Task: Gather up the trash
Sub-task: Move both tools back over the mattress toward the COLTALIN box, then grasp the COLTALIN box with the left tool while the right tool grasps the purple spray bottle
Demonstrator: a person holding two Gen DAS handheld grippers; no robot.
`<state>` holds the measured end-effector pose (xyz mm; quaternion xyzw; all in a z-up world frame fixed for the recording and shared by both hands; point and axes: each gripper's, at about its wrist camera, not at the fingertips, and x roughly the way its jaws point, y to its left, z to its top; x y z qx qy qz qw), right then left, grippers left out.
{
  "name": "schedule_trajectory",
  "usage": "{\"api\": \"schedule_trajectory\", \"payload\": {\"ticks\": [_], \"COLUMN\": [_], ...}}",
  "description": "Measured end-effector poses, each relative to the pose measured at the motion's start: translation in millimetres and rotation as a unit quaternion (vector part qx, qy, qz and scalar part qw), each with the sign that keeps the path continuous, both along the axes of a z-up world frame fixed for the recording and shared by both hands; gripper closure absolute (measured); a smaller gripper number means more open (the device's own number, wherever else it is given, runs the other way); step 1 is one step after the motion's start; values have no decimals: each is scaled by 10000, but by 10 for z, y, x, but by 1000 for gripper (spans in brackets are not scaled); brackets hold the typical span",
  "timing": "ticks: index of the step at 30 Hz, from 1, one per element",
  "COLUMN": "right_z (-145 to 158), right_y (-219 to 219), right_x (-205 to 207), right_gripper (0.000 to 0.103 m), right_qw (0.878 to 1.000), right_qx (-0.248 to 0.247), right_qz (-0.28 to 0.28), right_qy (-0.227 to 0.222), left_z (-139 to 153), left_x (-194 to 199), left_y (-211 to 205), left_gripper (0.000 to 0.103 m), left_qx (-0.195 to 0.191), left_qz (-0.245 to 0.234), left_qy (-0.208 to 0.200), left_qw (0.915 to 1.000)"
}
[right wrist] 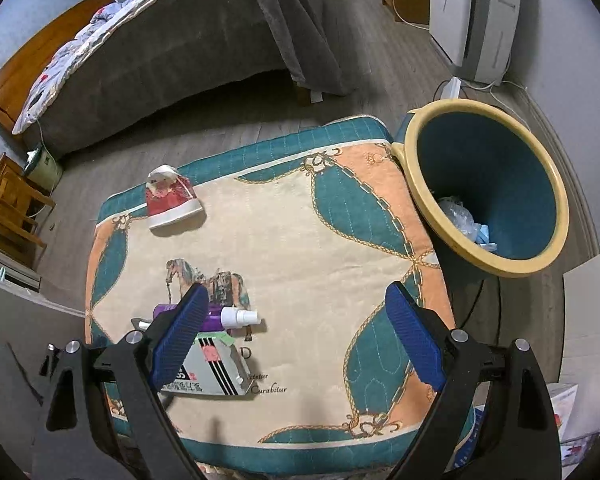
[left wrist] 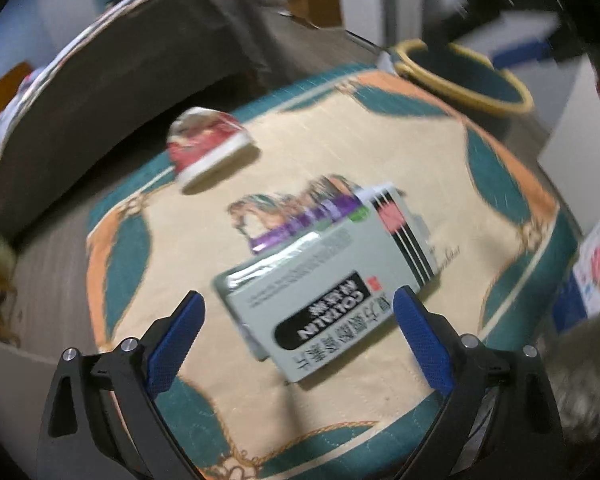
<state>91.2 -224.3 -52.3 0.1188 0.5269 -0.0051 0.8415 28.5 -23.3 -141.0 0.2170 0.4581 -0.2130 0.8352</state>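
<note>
A grey medicine box [left wrist: 328,292] with black lettering lies on the patterned mat [left wrist: 340,152], and a purple spray bottle [left wrist: 300,224] lies just behind it. My left gripper [left wrist: 300,320] is open, low over the mat, with its jaws on either side of the box's near end. A crumpled red and white wrapper [left wrist: 208,140] lies farther back left. My right gripper [right wrist: 296,320] is open and empty, higher above the mat. From there the box [right wrist: 216,368], the bottle [right wrist: 228,318] and the wrapper [right wrist: 170,196] show at left. A teal bin [right wrist: 488,188] with a yellow rim holds some trash.
A bed [right wrist: 160,52] with a grey cover stands behind the mat. A wooden chair [right wrist: 8,208] is at far left. A white appliance [right wrist: 476,16] and cables stand at back right. A printed carton [left wrist: 592,276] lies right of the mat.
</note>
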Motion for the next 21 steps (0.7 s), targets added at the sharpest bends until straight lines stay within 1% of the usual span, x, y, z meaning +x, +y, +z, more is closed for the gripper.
{"api": "schedule_trajectory", "payload": {"ticks": [5, 10, 12, 15, 17, 19, 21], "right_z": [-51, -86, -100, -111, -120, -129, -131], "right_y": [11, -46, -88, -143, -185, -217, -228], "right_x": [86, 155, 178, 204, 216, 228, 237], "right_gripper": [15, 15, 15, 15, 15, 15, 15], "right_qw": [9999, 9998, 9997, 9997, 9997, 9997, 9996], "right_qx": [-26, -10, 13, 8, 30, 66, 78], "right_qz": [122, 204, 225, 223, 206, 198, 211], "right_qy": [42, 76, 98, 113, 134, 155, 159], "left_z": [-149, -237, -279, -399, -425, -440, -433], "left_x": [-19, -1, 4, 12, -9, -14, 41], "left_y": [-174, -320, -382, -487, -547, -577, -570], "left_gripper": [7, 5, 5, 5, 5, 5, 5], "left_qx": [456, 686, 781, 1014, 1136, 1181, 1100], "left_qz": [-462, -732, -886, -1050, -1235, -1307, -1172], "left_qy": [-9, 13, 37, 195, 154, 133, 229], "left_qw": [9979, 9950, 9930, 9891, 9857, 9843, 9867]}}
